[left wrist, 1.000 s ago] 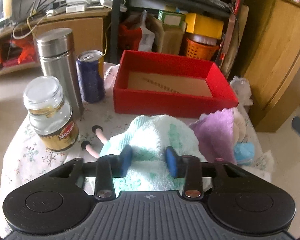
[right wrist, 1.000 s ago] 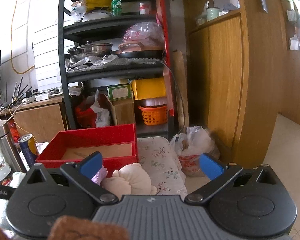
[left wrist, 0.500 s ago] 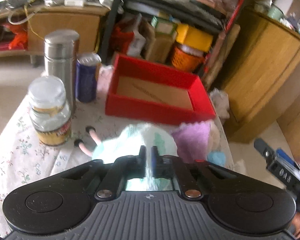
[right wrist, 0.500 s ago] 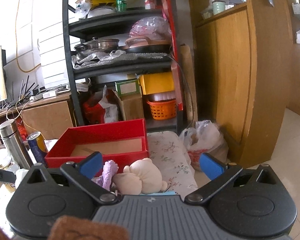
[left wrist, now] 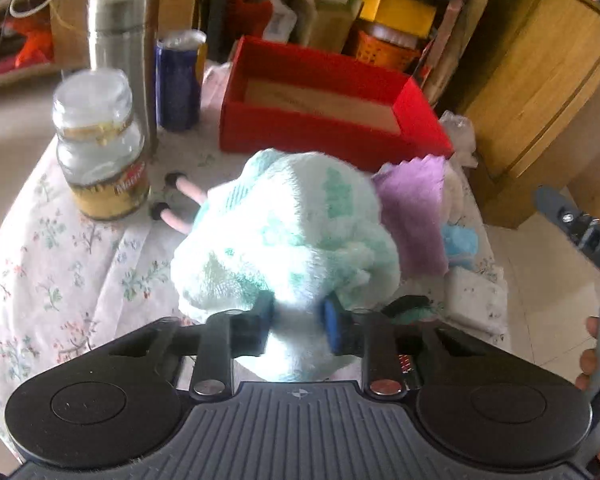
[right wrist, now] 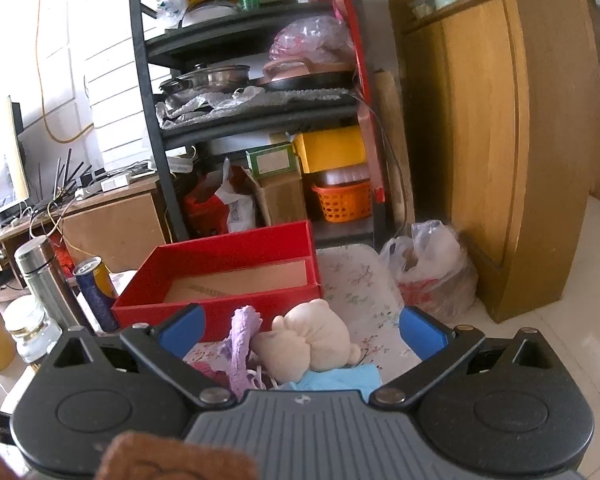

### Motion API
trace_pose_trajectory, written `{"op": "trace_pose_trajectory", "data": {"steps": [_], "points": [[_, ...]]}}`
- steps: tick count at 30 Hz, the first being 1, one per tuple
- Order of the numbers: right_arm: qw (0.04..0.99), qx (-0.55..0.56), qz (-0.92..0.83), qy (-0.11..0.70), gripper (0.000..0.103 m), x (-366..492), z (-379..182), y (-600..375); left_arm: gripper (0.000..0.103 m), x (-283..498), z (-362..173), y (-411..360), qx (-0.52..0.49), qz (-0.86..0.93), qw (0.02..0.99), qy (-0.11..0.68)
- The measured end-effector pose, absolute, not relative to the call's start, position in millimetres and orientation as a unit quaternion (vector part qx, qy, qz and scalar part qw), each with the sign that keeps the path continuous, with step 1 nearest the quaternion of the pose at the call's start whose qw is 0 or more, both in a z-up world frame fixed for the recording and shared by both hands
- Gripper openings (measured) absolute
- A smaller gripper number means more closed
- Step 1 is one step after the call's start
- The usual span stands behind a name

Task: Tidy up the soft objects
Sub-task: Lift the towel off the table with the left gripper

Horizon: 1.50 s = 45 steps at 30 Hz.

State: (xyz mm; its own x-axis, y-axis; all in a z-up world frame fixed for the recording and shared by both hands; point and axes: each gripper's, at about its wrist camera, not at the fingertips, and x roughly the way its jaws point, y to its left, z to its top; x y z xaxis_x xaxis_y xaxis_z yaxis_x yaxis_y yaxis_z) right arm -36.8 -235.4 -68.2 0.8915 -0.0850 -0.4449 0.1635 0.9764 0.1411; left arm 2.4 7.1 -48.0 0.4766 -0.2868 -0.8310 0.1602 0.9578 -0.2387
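Note:
My left gripper is shut on a fluffy white-and-green towel, which hangs bunched in front of it above the table. Behind the towel stands a red box with a bare cardboard floor. A purple cloth and a light blue cloth lie right of the towel. Two pink toy legs with black feet poke out from under its left side. My right gripper is open wide, holding nothing, over a cream plush, the purple cloth and the blue cloth, near the red box.
A glass coffee jar, a steel flask and a blue can stand left of the box on the floral tablecloth. A cluttered black shelf, a wooden cabinet and a plastic bag on the floor lie beyond.
The left jaws closed on the towel and it now hangs bunched and raised off the table. The right gripper tipped slightly downward, still open.

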Motion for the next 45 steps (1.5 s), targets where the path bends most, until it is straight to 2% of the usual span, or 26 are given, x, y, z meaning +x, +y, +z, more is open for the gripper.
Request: {"op": "trace_pose_trajectory", "data": {"steps": [3,10,20,24,26,29,31,33,34,36,38,39,41,43,45], "points": [[0.967,0.095,-0.058,0.229,0.078,-35.8,-68.5,-236.6,0.011,0.6,-44.2,12.2,-0.091,-0.145,0.849,0.499],[0.966,0.104,-0.063,0.229,0.078,-36.4,-64.9,-242.7,0.008,0.1,-6.1,37.4,-0.174,-0.176,0.848,0.469],[0.959,0.081,-0.009,0.273,0.078,-25.6,-77.2,-219.2,0.005,21.3,29.3,56.5,-0.28,-0.213,0.837,0.419],[0.955,0.075,0.003,0.286,0.078,-21.7,-82.6,-211.8,0.005,26.6,22.6,42.8,-0.232,-0.189,0.845,0.442],[0.956,0.072,-0.004,0.285,0.078,-21.4,-83.3,-212.8,0.005,30.8,15.0,48.9,-0.286,-0.216,0.818,0.45],[0.954,0.081,-0.002,0.29,0.078,-22.1,-85.6,-215.5,0.002,33.7,7.8,41.5,-0.256,-0.193,0.83,0.457],[0.952,0.081,0.002,0.294,0.078,-21.4,-85.9,-216.7,0.002,35.5,3.7,44.7,-0.302,-0.248,0.803,0.45],[0.952,0.083,-0.003,0.293,0.078,-22.1,-85.5,-222.0,0.0,40.0,5.8,29.4,-0.181,-0.182,0.852,0.457],[0.952,0.09,-0.008,0.294,0.078,-21.2,-85.8,-226.5,0.0,41.6,3.6,29.2,-0.165,-0.152,0.858,0.462],[0.949,0.103,-0.021,0.298,0.078,-20.8,-86.0,-233.9,0.0,37.3,9.0,45.2,-0.277,-0.238,0.818,0.444],[0.951,0.101,-0.027,0.291,0.078,-22.2,-85.6,-236.6,0.0,33.7,19.5,38.6,-0.206,-0.214,0.858,0.419],[0.951,0.097,-0.03,0.291,0.077,-20.8,-86.1,-237.6,0.0,42.2,9.9,38.6,-0.201,-0.188,0.849,0.451],[0.949,0.098,-0.034,0.298,0.074,-17.1,-86.0,-239.7,0.0,46.9,-3.5,51.1,-0.292,-0.224,0.806,0.464],[0.95,0.095,-0.037,0.295,0.074,-17.0,-84.9,-241.6,0.0,41.2,9.3,53.2,-0.28,-0.223,0.833,0.421],[0.95,0.084,-0.051,0.296,0.074,-16.2,-88.3,-241.1,0.0,51.9,3.4,52.5,-0.285,-0.217,0.817,0.451]]}}
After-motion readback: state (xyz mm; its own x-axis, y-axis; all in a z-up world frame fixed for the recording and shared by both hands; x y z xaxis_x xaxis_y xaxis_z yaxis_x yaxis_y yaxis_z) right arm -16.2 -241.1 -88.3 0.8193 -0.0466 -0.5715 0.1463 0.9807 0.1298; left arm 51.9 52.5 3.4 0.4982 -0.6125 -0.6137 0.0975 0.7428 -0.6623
